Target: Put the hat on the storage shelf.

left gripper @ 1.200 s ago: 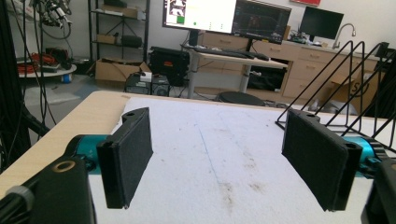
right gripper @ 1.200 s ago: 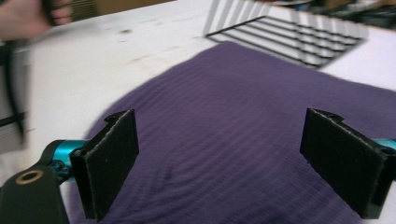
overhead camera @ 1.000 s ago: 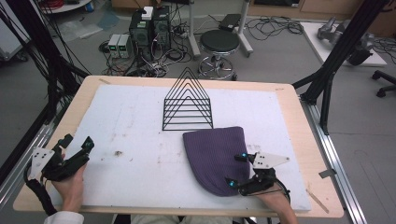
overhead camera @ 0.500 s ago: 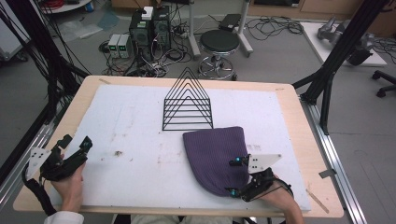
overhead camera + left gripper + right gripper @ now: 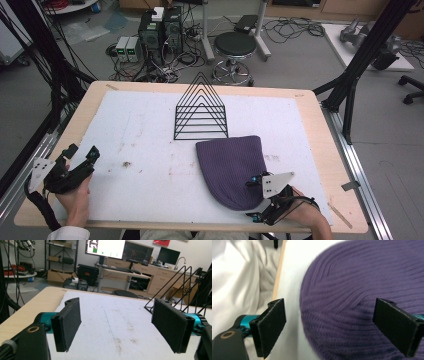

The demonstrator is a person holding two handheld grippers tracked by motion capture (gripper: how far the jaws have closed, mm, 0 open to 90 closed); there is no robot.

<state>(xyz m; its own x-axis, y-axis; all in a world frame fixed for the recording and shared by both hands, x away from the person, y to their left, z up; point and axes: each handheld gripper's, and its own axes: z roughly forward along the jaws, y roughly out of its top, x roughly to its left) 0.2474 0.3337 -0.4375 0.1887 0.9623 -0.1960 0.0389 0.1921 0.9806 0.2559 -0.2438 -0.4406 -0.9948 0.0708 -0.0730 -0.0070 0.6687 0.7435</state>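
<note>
A purple knit beanie (image 5: 232,167) lies flat on the white mat, right of centre, with its rounded crown toward the near edge. My right gripper (image 5: 253,198) is open at that crown, one jaw on each side of the near-right rim. In the right gripper view the beanie (image 5: 352,282) lies between the wide-apart jaws of the right gripper (image 5: 337,327), which do not touch it. My left gripper (image 5: 83,151) is held open near the table's left edge with nothing in it. In the left gripper view the left gripper (image 5: 122,325) stands over bare mat.
A black wire rack (image 5: 201,112) with triangular dividers stands at the back middle of the white mat (image 5: 140,135), just behind the beanie; it is the rack (image 5: 180,282) at the right of the left gripper view. The person's white clothing (image 5: 237,277) lies past the table's near edge.
My right gripper has drawn back toward the near edge, from over the beanie's right side to its rounded crown. The left gripper has hardly moved.
</note>
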